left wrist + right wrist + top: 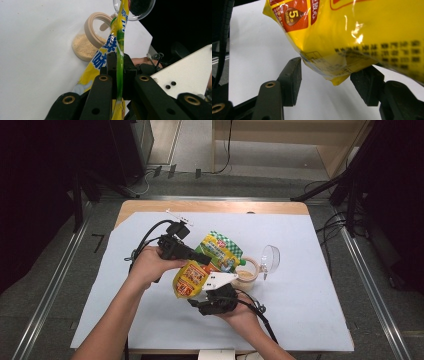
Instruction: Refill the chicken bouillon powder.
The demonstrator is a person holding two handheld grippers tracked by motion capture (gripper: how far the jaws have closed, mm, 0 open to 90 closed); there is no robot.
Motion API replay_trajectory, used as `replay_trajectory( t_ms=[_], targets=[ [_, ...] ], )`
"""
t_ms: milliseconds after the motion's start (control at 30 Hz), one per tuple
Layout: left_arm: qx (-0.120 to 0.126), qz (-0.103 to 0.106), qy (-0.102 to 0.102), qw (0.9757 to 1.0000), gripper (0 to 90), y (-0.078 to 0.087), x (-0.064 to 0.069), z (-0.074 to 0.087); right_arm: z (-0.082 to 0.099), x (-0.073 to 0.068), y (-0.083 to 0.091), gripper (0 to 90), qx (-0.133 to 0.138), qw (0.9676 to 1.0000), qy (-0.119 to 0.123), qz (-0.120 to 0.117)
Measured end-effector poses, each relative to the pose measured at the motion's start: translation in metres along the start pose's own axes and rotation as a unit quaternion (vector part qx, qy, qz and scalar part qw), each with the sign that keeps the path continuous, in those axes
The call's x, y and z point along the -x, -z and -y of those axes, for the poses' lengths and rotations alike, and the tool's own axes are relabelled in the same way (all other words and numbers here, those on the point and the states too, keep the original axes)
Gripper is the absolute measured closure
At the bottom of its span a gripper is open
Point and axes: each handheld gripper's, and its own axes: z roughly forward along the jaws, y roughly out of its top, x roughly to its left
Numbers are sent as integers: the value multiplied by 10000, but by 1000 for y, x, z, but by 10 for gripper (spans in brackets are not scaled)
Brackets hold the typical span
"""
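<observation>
High view: a person works at a table covered with a white sheet, one tool in each hand, both meeting at a yellow pouch held up over the middle of the table.
Left tool: comes in from the left, its jaws pressed together on the pouch's thin green and yellow edge.
Left gripper view: the pouch stands edge-on between the jaws of the left tool, which are clamped on it, and it runs straight away from the camera toward the far end.
Right tool: comes in from the near side, under the pouch's lower end, its grey plate just beside the yellow bottom.
Right gripper view: the jaws of the right tool stand apart, one on each side of the pouch's bottom corner; the corner hangs between them, and I cannot tell whether either pad touches it.
Jar: open, holding tan powder, standing on the table just right of the pouch; seen past the pouch in the left gripper view.
Lid: clear, hinged up at the jar's far right side.
Pouch long axis: slanting from its near left bottom corner up toward its far right top, which points toward the jar.
Nearer hand: the right tool is nearer the free bottom corner, the left tool nearer the top.
Judgement: the coming move likely turns on the right jaws closing on that bottom corner, so the pouch can be tipped toward the jar.
</observation>
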Motion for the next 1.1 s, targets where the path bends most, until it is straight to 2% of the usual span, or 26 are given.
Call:
replay_trajectory(
  t_ms=[133,233,467,600,633,767,833,967,1100],
  targets=[
    [48,74,59,9999,888,5,-3,3,-1,0,7,426,48,10000,-23,9],
    [156,264,78,9995,890,10,-5,8,-3,1,14,426,128,9999,-111,-2],
    [259,360,30,9990,897,12,-5,8,-3,-2,26,419,186,9998,-81,7],
    [335,321,8,9989,899,15,-6,9,-2,-4,36,418,221,9996,-155,-35],
    [345,319,12,9989,899,16,-7,9,-2,-3,40,418,170,9994,-270,-149],
    [522,244,71,9983,898,23,-12,11,0,-4,50,418,53,9992,-316,-234],
    [609,205,95,9979,898,27,-15,12,1,-4,52,419,32,9991,-339,-243],
    [714,49,131,9973,898,32,-22,14,5,0,63,430,3,9977,-617,-266],
    [849,-47,180,9962,898,32,-30,14,6,6,71,433,-4,9969,-761,-208]
  ],
)
